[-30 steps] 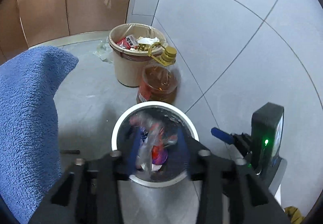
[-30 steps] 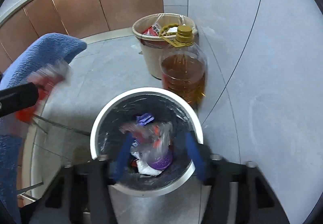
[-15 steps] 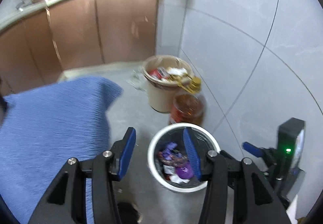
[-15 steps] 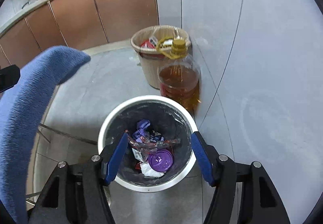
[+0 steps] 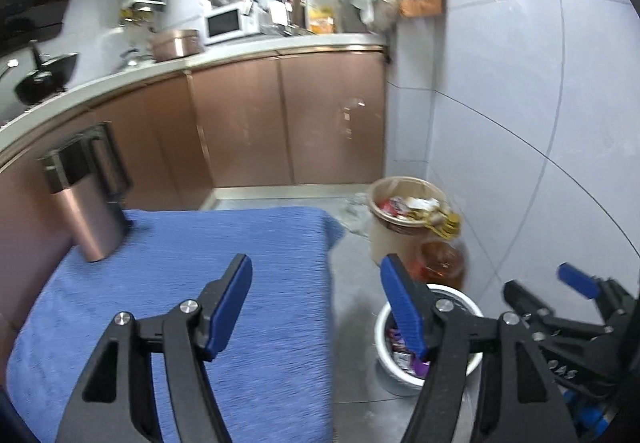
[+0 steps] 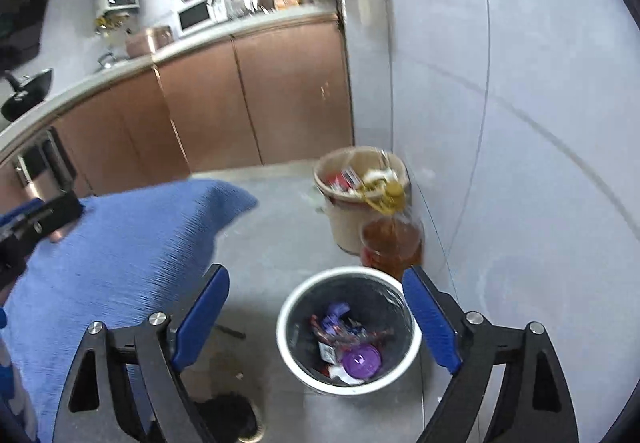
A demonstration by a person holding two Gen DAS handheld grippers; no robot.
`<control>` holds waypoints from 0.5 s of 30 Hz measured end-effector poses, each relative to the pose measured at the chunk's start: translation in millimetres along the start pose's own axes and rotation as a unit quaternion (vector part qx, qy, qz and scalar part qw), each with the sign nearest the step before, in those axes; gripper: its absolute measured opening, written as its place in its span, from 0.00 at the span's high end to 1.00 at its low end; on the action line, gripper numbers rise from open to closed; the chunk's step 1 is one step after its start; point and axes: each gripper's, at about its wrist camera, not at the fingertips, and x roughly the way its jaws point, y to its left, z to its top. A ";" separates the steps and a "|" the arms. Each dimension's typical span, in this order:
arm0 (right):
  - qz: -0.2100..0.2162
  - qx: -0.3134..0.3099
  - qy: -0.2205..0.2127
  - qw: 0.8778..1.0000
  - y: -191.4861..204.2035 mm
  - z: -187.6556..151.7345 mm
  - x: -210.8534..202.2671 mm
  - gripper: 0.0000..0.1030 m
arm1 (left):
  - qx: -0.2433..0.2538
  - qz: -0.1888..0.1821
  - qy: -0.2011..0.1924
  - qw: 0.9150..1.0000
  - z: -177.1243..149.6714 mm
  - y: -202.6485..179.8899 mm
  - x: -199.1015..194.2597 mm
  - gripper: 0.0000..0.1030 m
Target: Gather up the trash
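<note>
A: Grey floor [image 6: 280,243]. Standing on it: white-rimmed bin [image 6: 349,329] holding wrappers and a purple lid [image 6: 362,360]; oil bottle [image 6: 390,243] just behind; tan bin [image 6: 360,195] full of rubbish, by the wall.

B: Blue-towelled surface [image 5: 208,291]. Bearing a copper-coloured canister [image 5: 94,211], upright, far-left corner.

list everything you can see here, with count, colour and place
white round waste bin: 1, white rim, dark liner, on floor, holds wrappers
purple round plastic lid: 1, purple, inside that bin
beige plastic trash bucket: 1, beige, full, by the wall
clear oil jug: 1, amber liquid, yellow cap, between bucket and bin
blue terry towel: 1, blue, covering the table
copper metal canister: 1, copper, on towel
white microwave: 1, white, on counter
left gripper: open, blue fingers
right gripper: open, blue fingers
</note>
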 end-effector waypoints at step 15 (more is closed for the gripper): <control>0.039 -0.048 -0.039 0.997 73.1 0.0 -37.0 0.02 | -0.030 0.100 -0.039 0.994 -28.5 75.6 -57.4 0.37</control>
